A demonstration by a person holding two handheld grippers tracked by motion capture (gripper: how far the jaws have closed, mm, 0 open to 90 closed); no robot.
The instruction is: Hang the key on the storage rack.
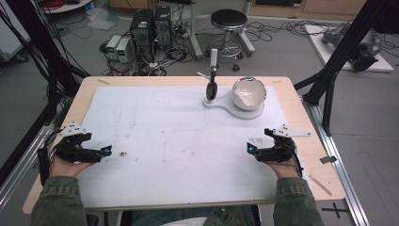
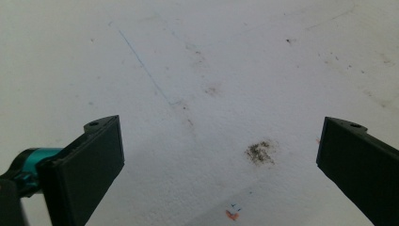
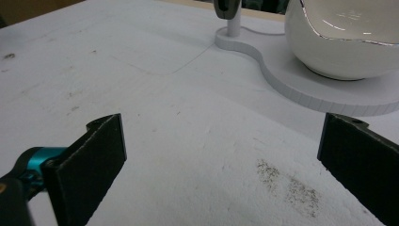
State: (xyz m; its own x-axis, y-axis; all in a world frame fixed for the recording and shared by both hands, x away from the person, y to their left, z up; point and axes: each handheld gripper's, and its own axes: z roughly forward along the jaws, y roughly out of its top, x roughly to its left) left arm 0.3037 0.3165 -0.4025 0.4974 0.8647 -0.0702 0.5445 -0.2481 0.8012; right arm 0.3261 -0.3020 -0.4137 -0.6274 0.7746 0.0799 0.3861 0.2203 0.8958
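Two grippers, left (image 1: pixel 104 151) and right (image 1: pixel 251 148), sat empty with fingers wide | white bowl (image 1: pixel 248 93) looked glazed, slippery, breakable | I'd pinch its rim, gently.

A white sheet (image 1: pixel 164 136) is lying across the wooden counter (image 1: pixel 310 155), carrying a dark smudge (image 2: pixel 259 153) and faint blue pen lines (image 2: pixel 143 68). Beyond the far edge, a black round stool (image 1: pixel 228 20) is standing on the grey floor, with two dark computer towers (image 1: pixel 151 26) sitting left of it among tangled cables (image 1: pixel 162 61). Two small pale boxes (image 1: pixel 118 48), possibly power units, are resting beside them.
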